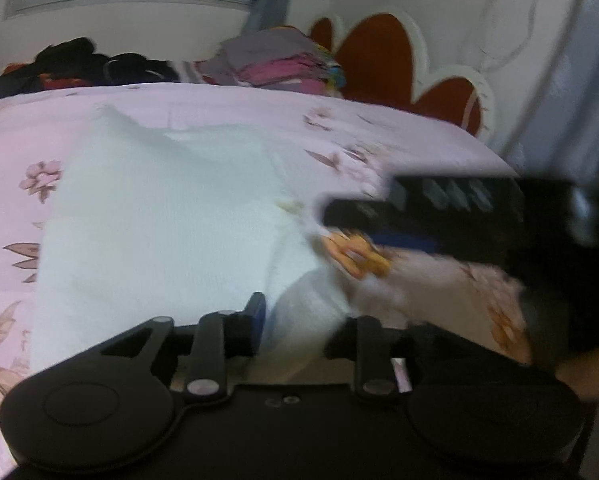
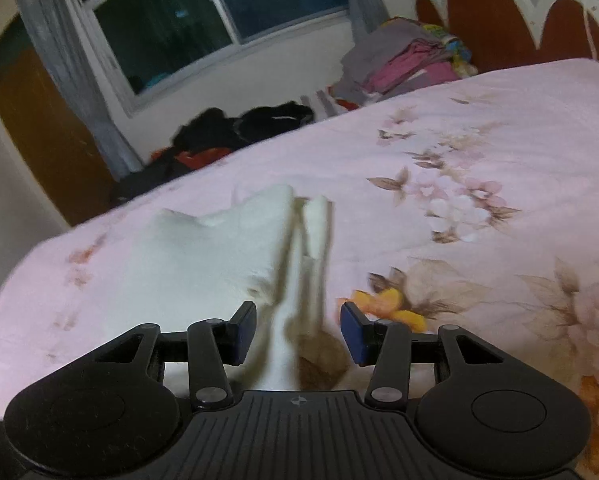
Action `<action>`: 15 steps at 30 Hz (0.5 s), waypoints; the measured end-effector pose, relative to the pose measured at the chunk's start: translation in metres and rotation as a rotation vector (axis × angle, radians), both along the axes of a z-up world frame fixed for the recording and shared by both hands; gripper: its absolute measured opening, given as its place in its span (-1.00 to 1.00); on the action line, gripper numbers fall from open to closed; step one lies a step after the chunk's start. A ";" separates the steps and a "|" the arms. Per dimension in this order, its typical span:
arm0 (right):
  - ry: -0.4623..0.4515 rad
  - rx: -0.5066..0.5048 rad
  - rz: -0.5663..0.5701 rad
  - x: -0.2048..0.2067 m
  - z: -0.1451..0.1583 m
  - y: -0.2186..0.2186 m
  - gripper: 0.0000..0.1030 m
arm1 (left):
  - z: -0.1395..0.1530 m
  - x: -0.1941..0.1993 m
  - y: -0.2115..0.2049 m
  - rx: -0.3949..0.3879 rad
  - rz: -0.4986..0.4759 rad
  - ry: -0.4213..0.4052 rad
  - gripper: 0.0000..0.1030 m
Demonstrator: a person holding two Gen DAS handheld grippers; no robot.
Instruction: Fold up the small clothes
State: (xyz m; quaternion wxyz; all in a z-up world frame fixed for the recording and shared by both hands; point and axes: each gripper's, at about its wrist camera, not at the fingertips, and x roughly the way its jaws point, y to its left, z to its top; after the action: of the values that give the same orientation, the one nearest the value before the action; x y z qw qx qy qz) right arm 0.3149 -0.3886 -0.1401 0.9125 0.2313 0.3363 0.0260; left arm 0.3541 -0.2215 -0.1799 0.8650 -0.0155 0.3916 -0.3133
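both grippers are over the pink floral bedspread (image 2: 499,128). my left gripper (image 1: 299,320) has white cloth bunched between its jaws, though blur keeps me from telling whether they clamp it. my right gripper (image 2: 298,330) is wide open, a strip of cloth between the jaws, ungripped. i count one white garment (image 1: 159,220), lying flat, long axis running away from me toward one pile of folded clothes (image 2: 403,60).

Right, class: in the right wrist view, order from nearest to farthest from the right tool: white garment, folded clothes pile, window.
1. white garment: on the pink bedspread, running in between the open right tool fingers.
2. folded clothes pile: beyond the bed's far edge, right of centre.
3. window: back wall, upper left.
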 end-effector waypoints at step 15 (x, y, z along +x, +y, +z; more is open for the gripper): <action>0.076 0.049 0.092 0.059 -0.026 0.021 -0.10 | 0.033 -0.002 0.114 -0.046 0.218 -0.006 0.19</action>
State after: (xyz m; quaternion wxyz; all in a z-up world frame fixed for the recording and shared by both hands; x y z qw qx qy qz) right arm 0.3738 -0.3672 -0.1659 0.8911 0.2386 0.3801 0.0674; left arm 0.3518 -0.1078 -0.1467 0.8946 -0.0768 0.3776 -0.2264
